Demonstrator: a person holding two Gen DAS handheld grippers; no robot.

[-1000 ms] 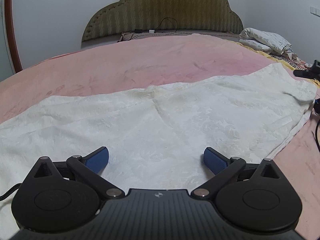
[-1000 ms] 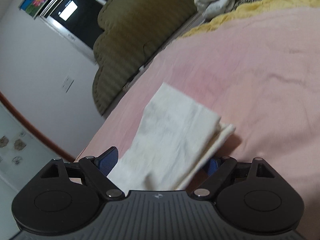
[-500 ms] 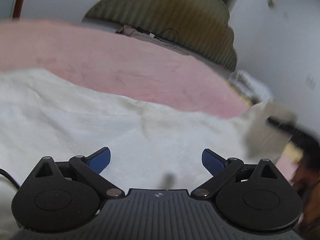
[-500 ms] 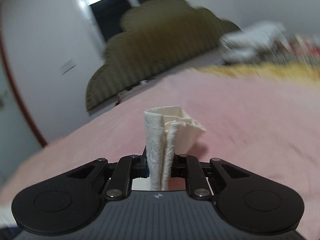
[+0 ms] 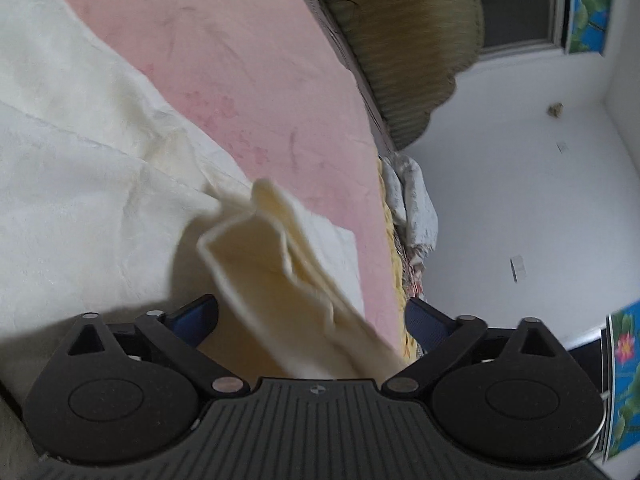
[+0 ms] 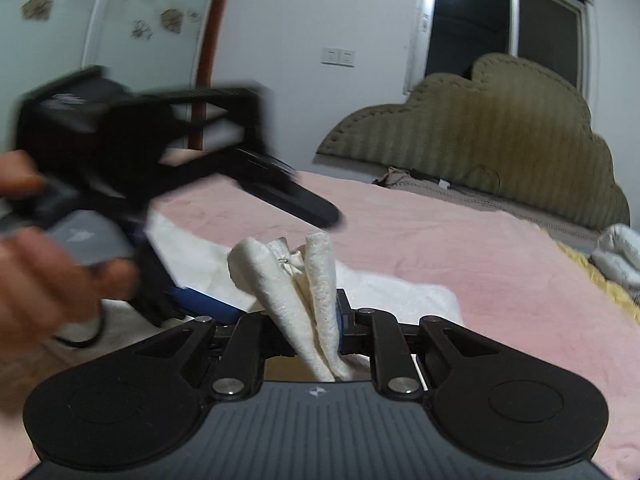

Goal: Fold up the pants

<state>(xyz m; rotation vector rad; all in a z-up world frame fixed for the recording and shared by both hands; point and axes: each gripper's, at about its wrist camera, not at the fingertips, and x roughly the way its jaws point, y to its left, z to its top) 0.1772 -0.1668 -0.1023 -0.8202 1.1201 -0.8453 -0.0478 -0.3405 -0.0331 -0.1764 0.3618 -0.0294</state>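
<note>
Pants Fold Barely Under Way

Cream pants (image 5: 80, 208) lie mostly spread across the pink bed (image 5: 248, 80) ahead of us. Our right gripper (image 6: 316, 320) is clamped on a bunched end, lifted. Our left gripper (image 5: 312, 316) gapes wide around that raised cloth, gripping nothing. We judge every fold remains.

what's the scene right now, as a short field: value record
garment: cream pants, mostly spread on the pink bed cover
right gripper: jaws shut on a bunched edge of the pants
left gripper: jaws open, a lifted fold of fabric between them, not clamped
backdrop: olive headboard, dark window
fold: not yet laid down
</note>
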